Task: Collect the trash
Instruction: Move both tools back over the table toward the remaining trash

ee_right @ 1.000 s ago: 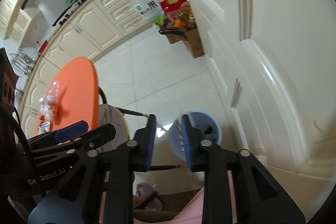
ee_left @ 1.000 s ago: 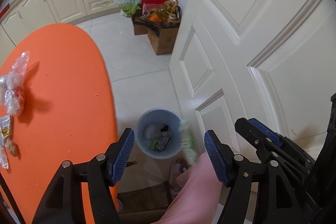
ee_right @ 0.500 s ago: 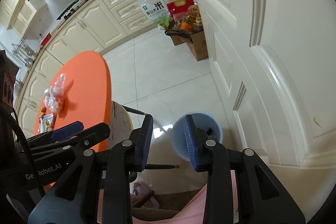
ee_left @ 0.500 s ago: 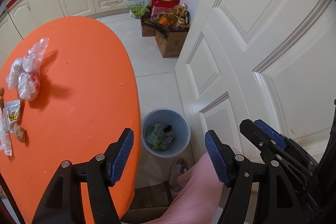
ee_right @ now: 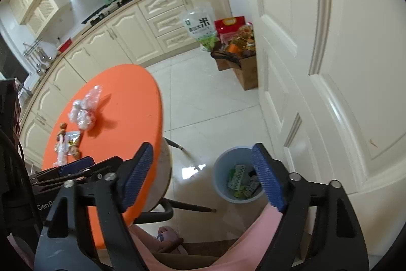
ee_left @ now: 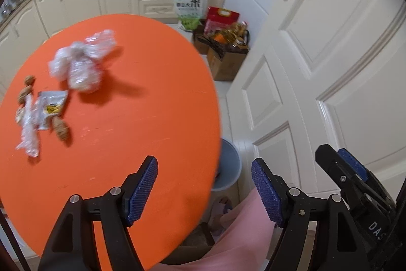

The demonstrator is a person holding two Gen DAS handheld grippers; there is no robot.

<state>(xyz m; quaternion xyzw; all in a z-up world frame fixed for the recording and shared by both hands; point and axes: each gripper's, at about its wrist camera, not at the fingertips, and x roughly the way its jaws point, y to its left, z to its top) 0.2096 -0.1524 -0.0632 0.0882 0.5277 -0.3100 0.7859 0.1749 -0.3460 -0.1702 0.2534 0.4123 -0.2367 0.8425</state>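
- Left gripper (ee_left: 204,191) and right gripper (ee_right: 203,178): fingers wide, empty.
- Crumpled plastic (ee_left: 81,62) and wrappers (ee_left: 48,108) lie on the orange desk (ee_left: 152,118); bin (ee_right: 237,178) on the floor.
- Risk: flimsy plastic may slip a shallow pinch.

Both grippers are held side by side, each with its blue-padded fingers spread wide and nothing between them: the left gripper (ee_left: 204,191), the right gripper (ee_right: 203,175).

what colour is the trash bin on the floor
Light blue; the bin shows best in the right wrist view, with green wrappers inside.
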